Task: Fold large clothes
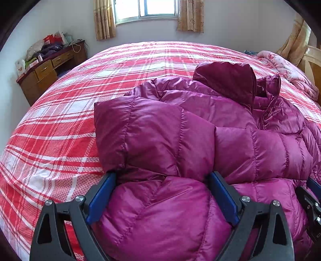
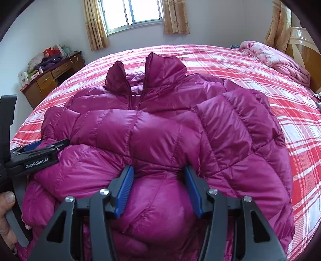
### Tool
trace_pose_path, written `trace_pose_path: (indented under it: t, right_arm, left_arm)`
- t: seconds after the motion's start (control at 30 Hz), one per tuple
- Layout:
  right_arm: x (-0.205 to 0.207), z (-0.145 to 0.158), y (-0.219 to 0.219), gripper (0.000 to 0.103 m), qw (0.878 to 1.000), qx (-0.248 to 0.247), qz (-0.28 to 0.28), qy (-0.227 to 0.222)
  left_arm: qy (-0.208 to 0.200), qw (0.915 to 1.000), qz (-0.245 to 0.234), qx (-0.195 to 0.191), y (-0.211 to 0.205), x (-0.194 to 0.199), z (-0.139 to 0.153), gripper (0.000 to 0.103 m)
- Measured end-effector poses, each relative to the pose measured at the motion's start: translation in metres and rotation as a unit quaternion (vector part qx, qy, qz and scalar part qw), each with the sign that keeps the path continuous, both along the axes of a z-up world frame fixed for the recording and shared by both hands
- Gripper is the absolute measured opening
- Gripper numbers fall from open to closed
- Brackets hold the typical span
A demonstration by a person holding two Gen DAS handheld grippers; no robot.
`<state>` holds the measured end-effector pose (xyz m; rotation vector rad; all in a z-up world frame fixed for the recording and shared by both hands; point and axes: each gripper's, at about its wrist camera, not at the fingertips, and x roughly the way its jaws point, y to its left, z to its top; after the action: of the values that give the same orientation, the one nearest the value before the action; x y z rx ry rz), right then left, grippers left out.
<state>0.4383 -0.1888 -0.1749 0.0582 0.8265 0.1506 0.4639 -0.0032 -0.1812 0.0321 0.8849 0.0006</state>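
A magenta puffer jacket lies front up on the plaid bed, collar pointing to the window. Its sleeves are folded in across the chest. My left gripper stands wide open over the jacket's near left part, with puffy fabric bulging up between its blue pads. My right gripper is open over the near hem, a rounded bulge of the jacket sitting between its pads. The left gripper also shows at the left edge of the right wrist view, held by a hand.
A wooden desk piled with clutter stands at the left wall. A crumpled pink quilt lies by the headboard at the right. The bedsheet runs on around the jacket. A curtained window is behind.
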Motion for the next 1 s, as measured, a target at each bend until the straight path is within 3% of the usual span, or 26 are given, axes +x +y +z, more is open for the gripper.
trace_pose_path:
  t: [0.53, 1.0]
  right_arm:
    - [0.001, -0.006, 0.016, 0.057, 0.997, -0.072, -0.007, 0.002]
    - [-0.002, -0.007, 0.027, 0.057, 0.993, -0.115, -0.013, -0.001]
  left_arm:
    - [0.002, 0.9995, 0.010, 0.031, -0.008, 0.004, -0.006, 0.099]
    - [0.007, 0.9995, 0.015, 0.028, -0.005, 0.006, -0.007, 0.102]
